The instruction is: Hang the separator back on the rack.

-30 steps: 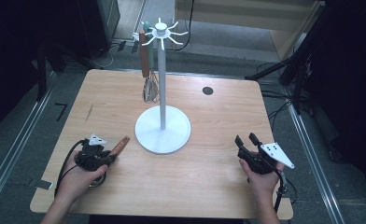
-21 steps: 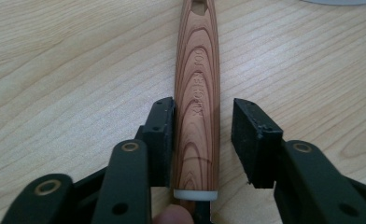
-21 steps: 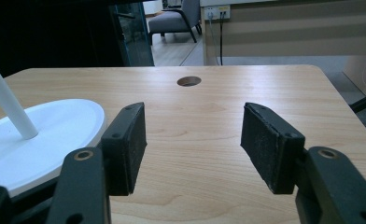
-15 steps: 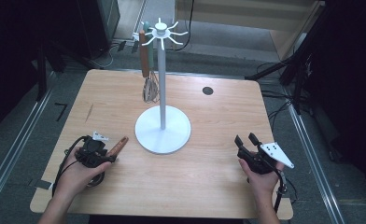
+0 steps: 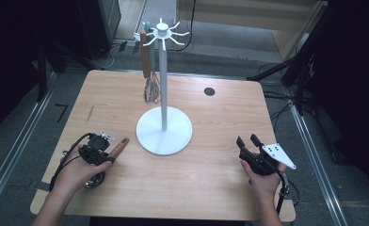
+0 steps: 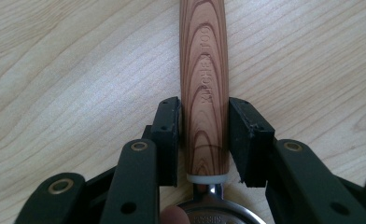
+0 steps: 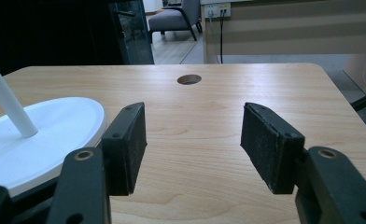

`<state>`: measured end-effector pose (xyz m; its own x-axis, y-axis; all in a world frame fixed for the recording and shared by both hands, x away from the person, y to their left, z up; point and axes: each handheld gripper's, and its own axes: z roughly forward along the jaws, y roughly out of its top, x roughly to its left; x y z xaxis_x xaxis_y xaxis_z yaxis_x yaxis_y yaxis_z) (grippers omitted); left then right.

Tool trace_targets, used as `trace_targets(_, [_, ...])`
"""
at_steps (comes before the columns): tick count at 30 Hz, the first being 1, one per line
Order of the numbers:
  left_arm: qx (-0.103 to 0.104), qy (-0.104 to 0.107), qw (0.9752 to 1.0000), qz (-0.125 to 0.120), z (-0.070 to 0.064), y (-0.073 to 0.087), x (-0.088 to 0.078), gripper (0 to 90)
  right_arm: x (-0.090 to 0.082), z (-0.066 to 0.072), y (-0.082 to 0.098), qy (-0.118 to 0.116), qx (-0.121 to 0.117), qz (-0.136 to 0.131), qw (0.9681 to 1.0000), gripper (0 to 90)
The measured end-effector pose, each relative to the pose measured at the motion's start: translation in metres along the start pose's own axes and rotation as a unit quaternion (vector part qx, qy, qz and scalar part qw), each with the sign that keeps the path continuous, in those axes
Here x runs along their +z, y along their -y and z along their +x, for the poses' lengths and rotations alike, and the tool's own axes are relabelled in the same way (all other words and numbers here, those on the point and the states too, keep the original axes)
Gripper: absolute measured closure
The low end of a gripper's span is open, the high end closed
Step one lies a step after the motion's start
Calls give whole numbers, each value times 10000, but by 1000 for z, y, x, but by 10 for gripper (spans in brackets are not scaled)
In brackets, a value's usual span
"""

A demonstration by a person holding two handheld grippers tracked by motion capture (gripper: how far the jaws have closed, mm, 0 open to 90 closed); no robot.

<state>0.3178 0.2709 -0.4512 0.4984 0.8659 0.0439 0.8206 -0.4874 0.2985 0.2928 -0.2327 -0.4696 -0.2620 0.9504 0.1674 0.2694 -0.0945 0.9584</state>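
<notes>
A utensil with a wooden handle [image 6: 203, 70] lies on the table at the front left, and its metal end [image 6: 216, 212] sits just behind the jaws. My left gripper [image 6: 203, 135] has just been closing, and its pads now press both sides of the handle. In the high view the handle tip [image 5: 120, 144] sticks out of the left gripper [image 5: 108, 152] toward the white stand's base [image 5: 150, 141]. My right gripper [image 5: 248, 141] rests at the front right, open, with only bare table between its pads [image 7: 127, 144].
The white stand's pole [image 5: 163, 80] rises mid-table to a crown of hooks [image 5: 162, 30]. A whisk [image 5: 150, 89] with a wooden handle hangs from it, beside a teal-handled tool. A round cable hole [image 5: 209, 91] lies at the back right. Floor rails flank the table.
The left hand has shifted slightly over the wooden handle. The right gripper and the stand have kept still.
</notes>
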Motion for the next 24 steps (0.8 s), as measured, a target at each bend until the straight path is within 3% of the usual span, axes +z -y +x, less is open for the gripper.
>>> trace_targets(11, [248, -51, 9997, -21, -4, 0, 0, 702, 1, 0, 0, -6, 51, 29, 10000, 416])
trace_targets(15, [353, -88, 9992, -142, -5, 3, -1, 705, 0, -1, 0, 9, 50, 13, 10000, 417])
trace_targets(20, [320, -159, 9989, -304, -4, 7, -1, 706, 0, -1, 0, 7, 60, 14, 10000, 418])
trace_targets(24, [266, -27, 9989, -396, 1, 9, -4, 706, 0, -2, 0, 15, 66, 10, 10000, 419])
